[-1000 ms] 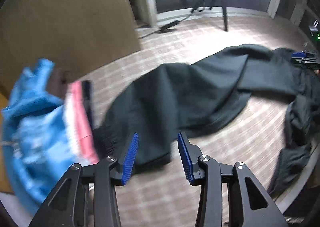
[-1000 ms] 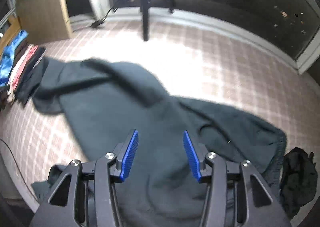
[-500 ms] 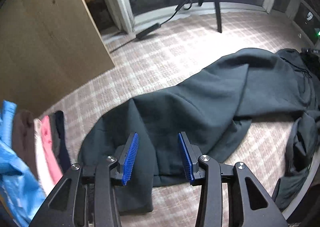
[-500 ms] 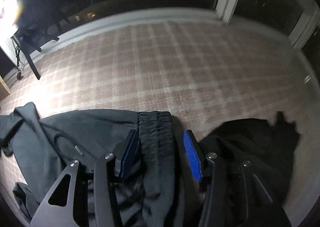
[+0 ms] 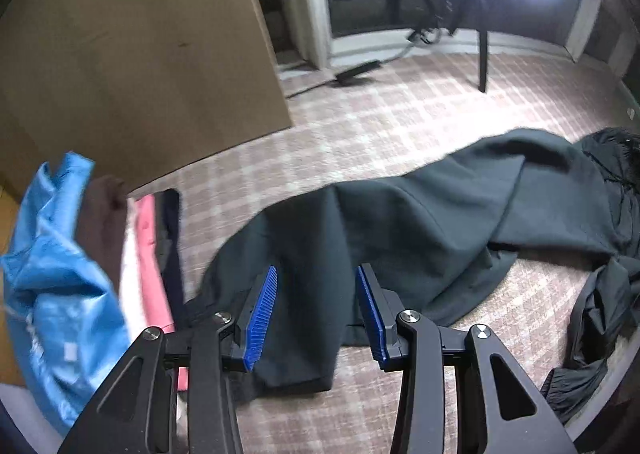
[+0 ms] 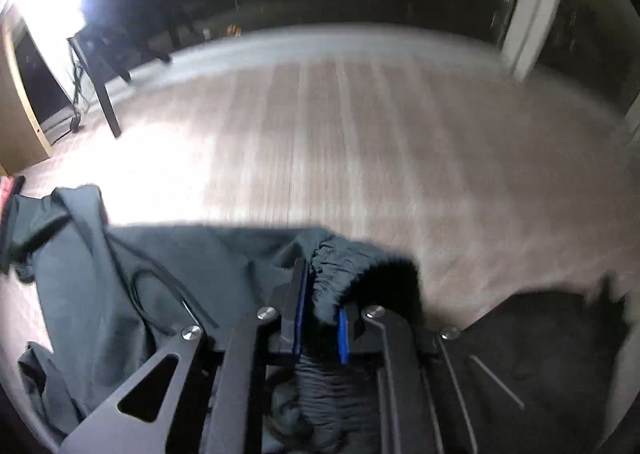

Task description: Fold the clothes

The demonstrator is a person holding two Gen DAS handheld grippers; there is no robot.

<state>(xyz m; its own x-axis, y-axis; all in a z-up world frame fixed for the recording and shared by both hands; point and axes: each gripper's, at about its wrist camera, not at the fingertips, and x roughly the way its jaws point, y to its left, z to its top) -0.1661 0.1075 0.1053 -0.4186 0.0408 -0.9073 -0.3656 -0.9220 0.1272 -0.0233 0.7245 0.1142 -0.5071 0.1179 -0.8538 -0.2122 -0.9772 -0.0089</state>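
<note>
Dark grey-green sweatpants lie spread on the checked carpet, one leg end below my left gripper, which is open and empty above the cloth. In the right wrist view my right gripper is shut on the gathered elastic waistband of the sweatpants. A drawstring lies on the cloth to the left of the jaws.
A stack of folded clothes, pink and dark, with a blue garment lies at left by a wooden panel. Another black garment lies at right, also in the left wrist view. A tripod leg and cable stand near the window.
My right gripper has closed on the sweatpants' waistband, which lay between its open jaws before. My left gripper stays open and has shifted over the leg end near the folded stack.
</note>
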